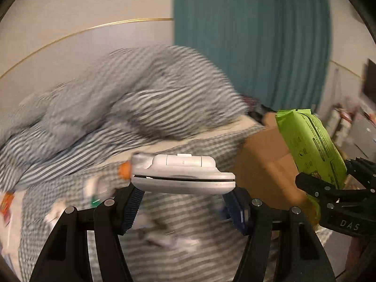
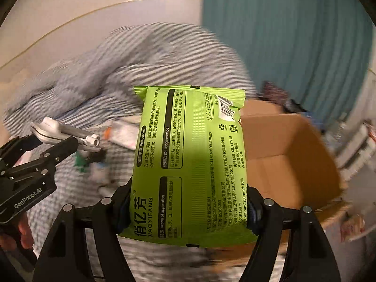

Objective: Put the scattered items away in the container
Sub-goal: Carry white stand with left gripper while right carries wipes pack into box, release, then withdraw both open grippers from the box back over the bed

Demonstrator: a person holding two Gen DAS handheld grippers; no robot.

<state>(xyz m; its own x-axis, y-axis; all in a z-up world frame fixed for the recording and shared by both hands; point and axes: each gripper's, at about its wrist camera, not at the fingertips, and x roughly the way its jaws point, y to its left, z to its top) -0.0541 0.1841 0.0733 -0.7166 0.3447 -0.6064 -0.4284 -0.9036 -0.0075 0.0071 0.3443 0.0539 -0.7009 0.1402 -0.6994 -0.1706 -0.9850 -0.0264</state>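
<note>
Aloft, left gripper (image 1: 183, 202) clamping white device (image 1: 183, 174), right gripper (image 2: 189, 211) clamping green pack (image 2: 190, 164)

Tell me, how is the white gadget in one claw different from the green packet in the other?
The white gadget is hard, smooth plastic lying flat across the left gripper; the green wipes pack is a soft, printed pouch standing on end in the right gripper.

The gadget is slim and plain; the pack is broader, covered in Chinese text.

Both are clamped and lifted above the bedding, near the open cardboard box.
</note>
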